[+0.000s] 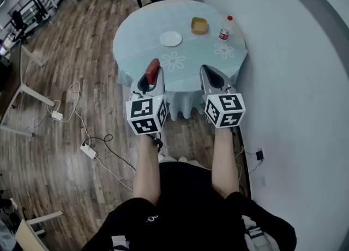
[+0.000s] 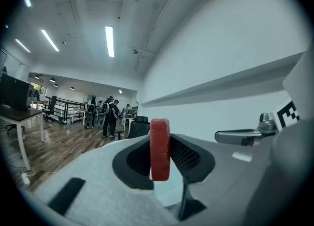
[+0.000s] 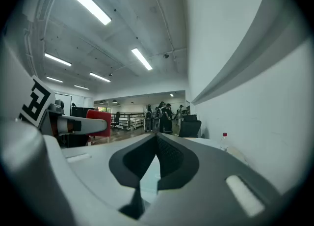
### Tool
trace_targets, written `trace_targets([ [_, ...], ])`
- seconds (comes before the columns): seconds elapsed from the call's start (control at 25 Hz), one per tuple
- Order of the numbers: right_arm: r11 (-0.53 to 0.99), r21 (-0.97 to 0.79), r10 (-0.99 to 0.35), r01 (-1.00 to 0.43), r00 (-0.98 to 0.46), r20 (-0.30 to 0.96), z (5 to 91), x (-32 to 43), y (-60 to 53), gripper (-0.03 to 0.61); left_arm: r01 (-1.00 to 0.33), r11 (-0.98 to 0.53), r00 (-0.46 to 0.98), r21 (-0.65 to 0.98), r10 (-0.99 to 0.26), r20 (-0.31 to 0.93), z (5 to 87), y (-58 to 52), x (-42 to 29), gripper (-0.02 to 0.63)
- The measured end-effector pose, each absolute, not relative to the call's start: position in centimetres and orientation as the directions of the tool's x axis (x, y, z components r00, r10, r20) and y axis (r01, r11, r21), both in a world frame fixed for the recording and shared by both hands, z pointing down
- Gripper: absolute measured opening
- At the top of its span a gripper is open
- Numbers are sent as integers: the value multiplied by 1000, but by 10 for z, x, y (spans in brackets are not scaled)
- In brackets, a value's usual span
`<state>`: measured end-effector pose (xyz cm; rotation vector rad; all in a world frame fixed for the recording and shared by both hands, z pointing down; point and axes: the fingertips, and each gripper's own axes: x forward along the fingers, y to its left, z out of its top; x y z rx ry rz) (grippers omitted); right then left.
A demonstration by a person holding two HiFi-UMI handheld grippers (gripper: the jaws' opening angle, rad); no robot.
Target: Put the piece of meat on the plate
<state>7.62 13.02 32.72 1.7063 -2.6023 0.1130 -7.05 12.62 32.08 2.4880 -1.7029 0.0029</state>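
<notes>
Left gripper [image 1: 148, 81]: clamps the piece of meat [image 2: 160, 149] between its 2 jaws, pads pressed on the flat sides. Held level in the air on the person's side of the round table [image 1: 136, 37], well apart from the white plate [image 1: 170, 39] near the table's middle. Right gripper [image 1: 214, 76]: closed on nothing, jaw tips touching, level and just beside the other one.

Meat: a red slab stood on edge. From the head view, runs lengthwise away from the person towards the table, leaning slightly right, and sticks out past the jaw tips. From the left gripper view, shows only its thin edge, upright in the picture, top end above the jaws against the pale wall [image 2: 221, 48].

Only from the head view: the plate, a small yellow dish [image 1: 199, 25], flower prints [image 1: 173, 60] on the tablecloth, both forearms [image 1: 147, 168], cables [image 1: 82, 135] on the wood floor [image 1: 65, 53]. Only from the gripper views: ceiling lights [image 2: 109, 41] and people [image 2: 105, 117] standing far off by a railing. From the right gripper view alone: the meat [image 3: 100, 119] side-on, broad red face showing. Also there: a red-capped bottle [image 3: 224, 141], upright on the table, outside the left gripper view's frame.
</notes>
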Motion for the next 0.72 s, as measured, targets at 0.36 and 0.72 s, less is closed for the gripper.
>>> trace_targets([
  [0.36, 375, -79, -922, -924, -381, 69, 338, 79, 133, 8, -932, -349, 357, 102, -930, 82, 329, 131, -71, 94],
  [0.72, 371, -150, -925, -916, -379, 29, 339, 85, 135, 9, -932, -349, 358, 94, -927, 110, 335, 144, -73, 94],
])
